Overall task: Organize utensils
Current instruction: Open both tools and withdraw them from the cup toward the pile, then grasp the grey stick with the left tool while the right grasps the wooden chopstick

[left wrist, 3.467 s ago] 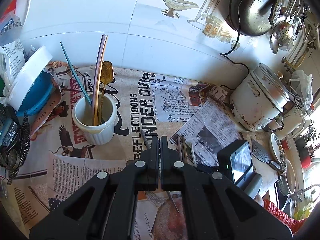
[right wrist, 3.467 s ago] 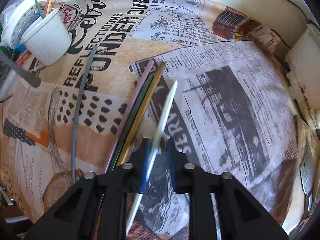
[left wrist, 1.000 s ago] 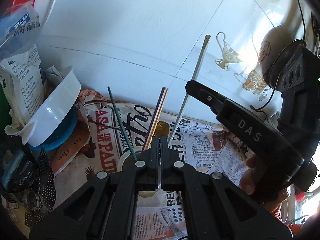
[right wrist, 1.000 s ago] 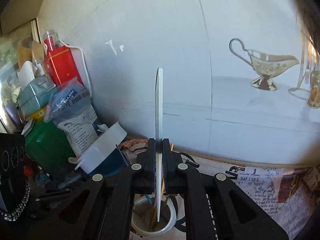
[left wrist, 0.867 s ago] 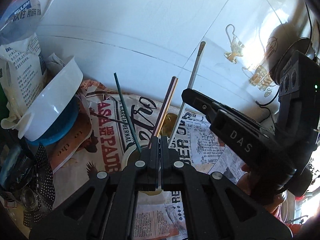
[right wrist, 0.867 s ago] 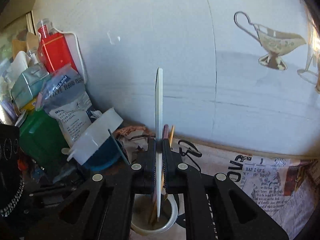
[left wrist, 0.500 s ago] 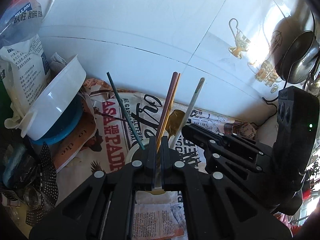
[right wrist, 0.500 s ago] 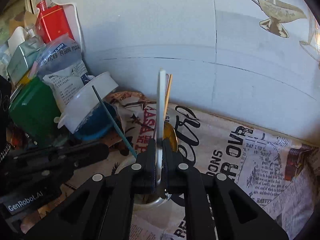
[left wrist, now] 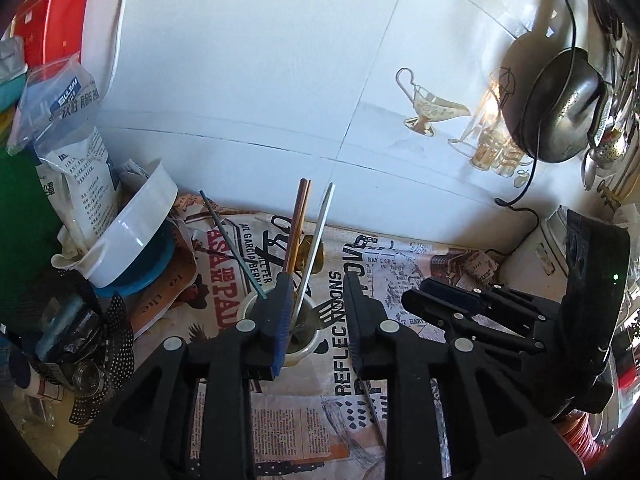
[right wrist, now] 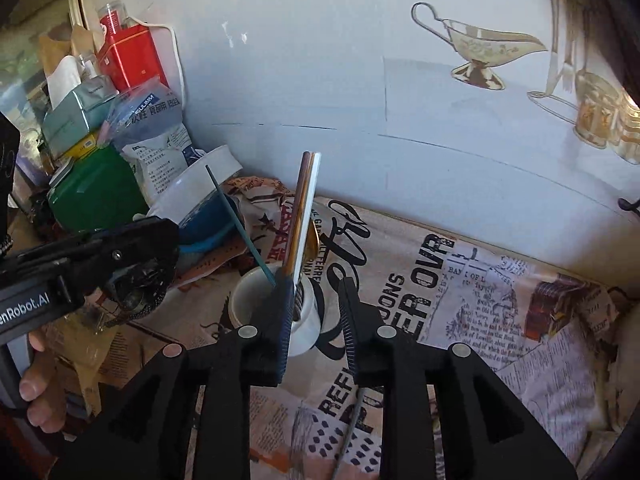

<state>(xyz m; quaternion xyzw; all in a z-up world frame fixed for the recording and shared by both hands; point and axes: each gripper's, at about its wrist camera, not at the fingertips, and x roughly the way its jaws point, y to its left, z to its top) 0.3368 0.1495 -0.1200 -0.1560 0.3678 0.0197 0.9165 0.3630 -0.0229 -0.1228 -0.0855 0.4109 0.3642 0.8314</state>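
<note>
Currently, both the left claw point(left wrist: 316, 316) and right claw point(right wrist: 314, 316) are opening, nothing between their jaws. The white utensil point(left wrist: 316, 246) stands tilted in the white cup point(right wrist: 306, 330) on the newspaper-covered tabletop point(right wrist: 480, 300).

White cup point(left wrist: 310, 346): glazed ceramic by the look, smooth, slight sheen. Utensils inside: white stick point(left wrist: 316, 240) matt plastic; copper-toned pair point(left wrist: 298, 224) polished metal; thin teal rod point(left wrist: 234, 246) smooth, material unclear at this size. Counter cover: printed newspaper point(right wrist: 460, 292), matt, creased. Wall tiles point(left wrist: 248, 60) glossy white with printed gold decals. Hanging strainer point(left wrist: 560, 108) dull grey metal. Left gripper point(left wrist: 316, 312) and right gripper point(right wrist: 314, 312): matt black plastic, ribbed blue pads. Bag point(right wrist: 160, 140) of shiny plastic film.
</note>
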